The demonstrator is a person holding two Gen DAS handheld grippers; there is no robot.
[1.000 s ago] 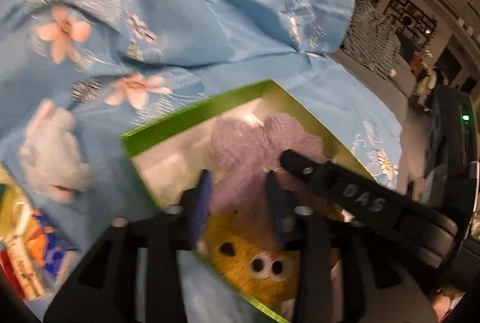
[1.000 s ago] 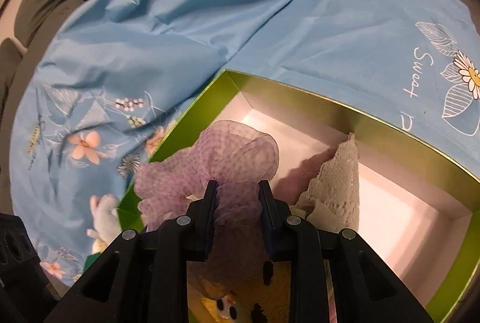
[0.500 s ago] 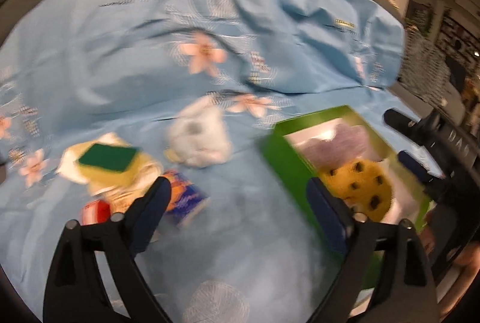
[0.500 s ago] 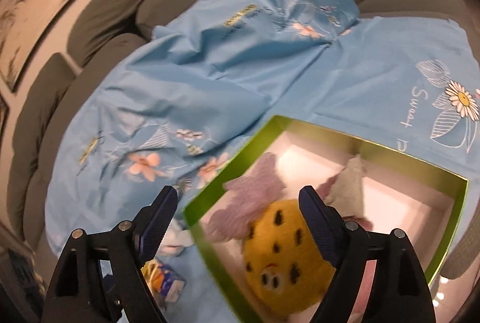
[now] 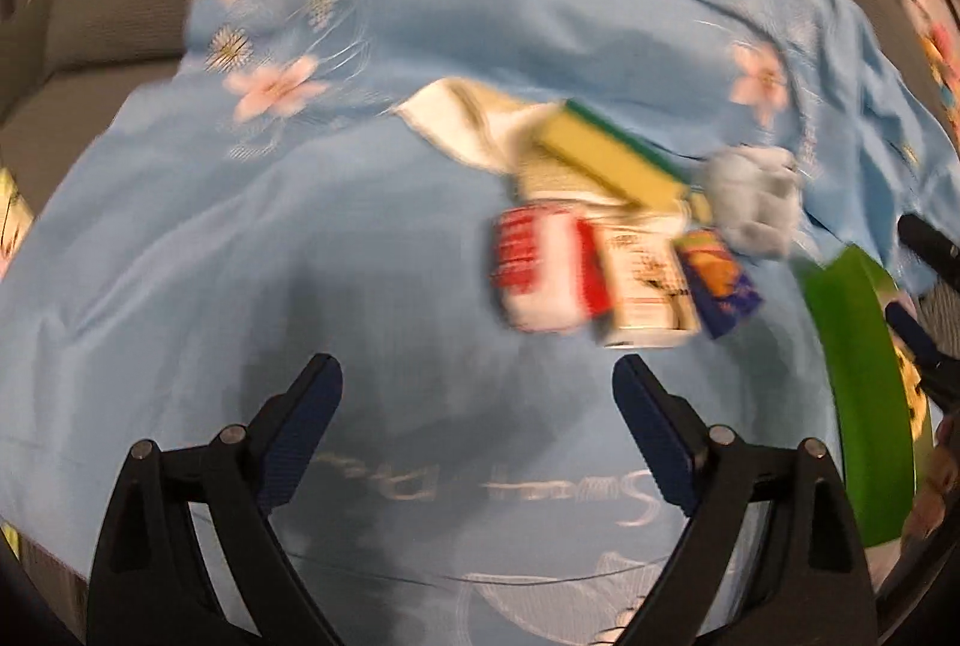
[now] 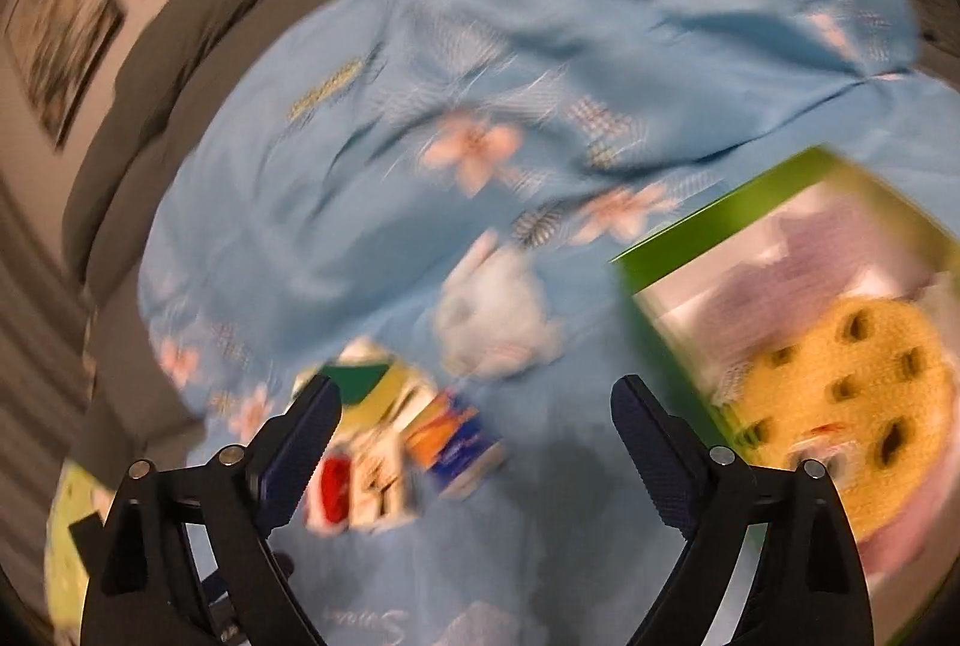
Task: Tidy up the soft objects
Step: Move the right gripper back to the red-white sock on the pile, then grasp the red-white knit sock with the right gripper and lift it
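Note:
A green box [image 6: 708, 232] sits at the right and holds a yellow spotted plush [image 6: 852, 382] and a purple mesh cloth [image 6: 798, 274]. A pale blue plush bunny [image 6: 492, 316] lies on the blue sheet left of the box; it also shows in the left wrist view [image 5: 750, 202]. A yellow-green sponge [image 5: 606, 153] lies on a white cloth [image 5: 456, 123]. My left gripper [image 5: 477, 406] is open and empty above the sheet. My right gripper [image 6: 477, 424] is open and empty, between the pile and the box. Both views are blurred.
A red-white pack [image 5: 540, 274], a cream carton [image 5: 642, 286] and a blue-orange carton [image 5: 717, 280] lie beside the sponge. The blue flowered sheet [image 5: 300, 238] covers a grey sofa [image 6: 198, 3]. The green box edge [image 5: 858, 376] shows at the right.
Both grippers opened, letting go of the purple cloth in the box, then pulled back. Both views have swung left toward the pile of cartons and the sponge.

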